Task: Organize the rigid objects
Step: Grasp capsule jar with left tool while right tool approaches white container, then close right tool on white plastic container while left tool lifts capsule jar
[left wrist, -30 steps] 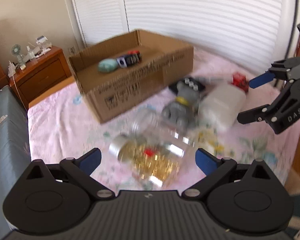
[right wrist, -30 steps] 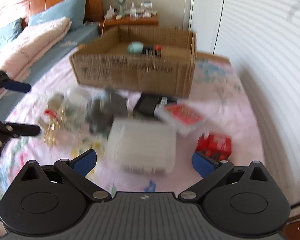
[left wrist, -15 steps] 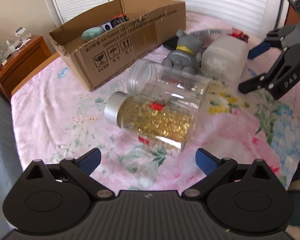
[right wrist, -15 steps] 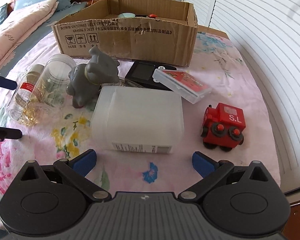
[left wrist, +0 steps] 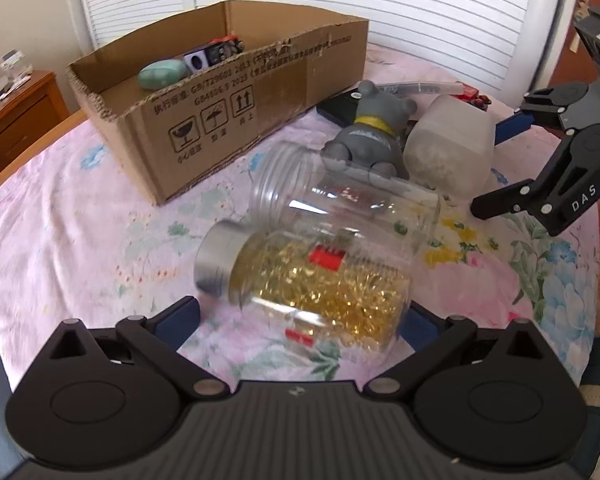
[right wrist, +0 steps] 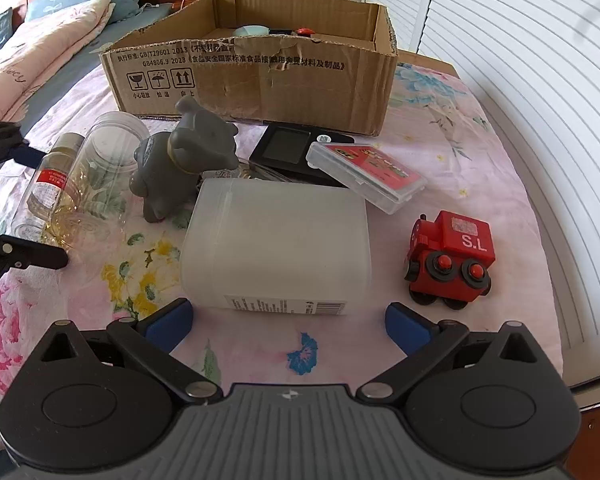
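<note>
I am holding my left gripper (left wrist: 298,322) with its fingers wide apart around the capsule bottle (left wrist: 304,282) lying on the bedspread (left wrist: 80,248), perhaps not touching it. My right gripper (right wrist: 288,322) is hovering spread before the white container (right wrist: 276,246), near the cardboard box (right wrist: 260,80).

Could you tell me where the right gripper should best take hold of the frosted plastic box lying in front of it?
Grip the frosted plastic box across its two short sides, coming straight from the near end. The open right gripper already frames that width, and both flanks look clear.
</note>
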`<action>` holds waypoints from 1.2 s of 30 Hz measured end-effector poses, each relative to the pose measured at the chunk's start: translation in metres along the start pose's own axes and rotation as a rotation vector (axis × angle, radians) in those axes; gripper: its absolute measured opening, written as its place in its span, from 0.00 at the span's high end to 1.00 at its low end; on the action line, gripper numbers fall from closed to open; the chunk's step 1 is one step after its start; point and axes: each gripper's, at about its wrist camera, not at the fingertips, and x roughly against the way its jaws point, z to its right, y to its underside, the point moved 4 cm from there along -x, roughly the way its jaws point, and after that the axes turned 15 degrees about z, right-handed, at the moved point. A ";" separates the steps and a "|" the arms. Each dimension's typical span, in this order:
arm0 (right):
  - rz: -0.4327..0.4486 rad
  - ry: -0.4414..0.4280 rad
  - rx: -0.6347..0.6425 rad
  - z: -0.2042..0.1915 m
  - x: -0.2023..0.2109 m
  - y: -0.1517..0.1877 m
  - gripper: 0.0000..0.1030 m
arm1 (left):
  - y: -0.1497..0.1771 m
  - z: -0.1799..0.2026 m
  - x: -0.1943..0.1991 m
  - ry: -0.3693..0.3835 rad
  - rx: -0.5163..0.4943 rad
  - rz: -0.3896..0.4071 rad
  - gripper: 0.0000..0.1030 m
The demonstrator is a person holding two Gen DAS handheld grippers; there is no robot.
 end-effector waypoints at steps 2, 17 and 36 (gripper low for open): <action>0.005 0.001 -0.001 0.000 0.000 0.000 0.00 | -0.002 -0.001 -0.003 0.011 -0.010 0.000 0.01; 0.022 0.008 -0.007 -0.004 -0.005 -0.005 0.00 | -0.008 -0.001 -0.010 0.017 -0.066 0.001 0.01; 0.003 0.029 0.020 -0.017 -0.015 -0.034 0.00 | -0.008 -0.003 0.001 0.008 -0.057 0.008 0.03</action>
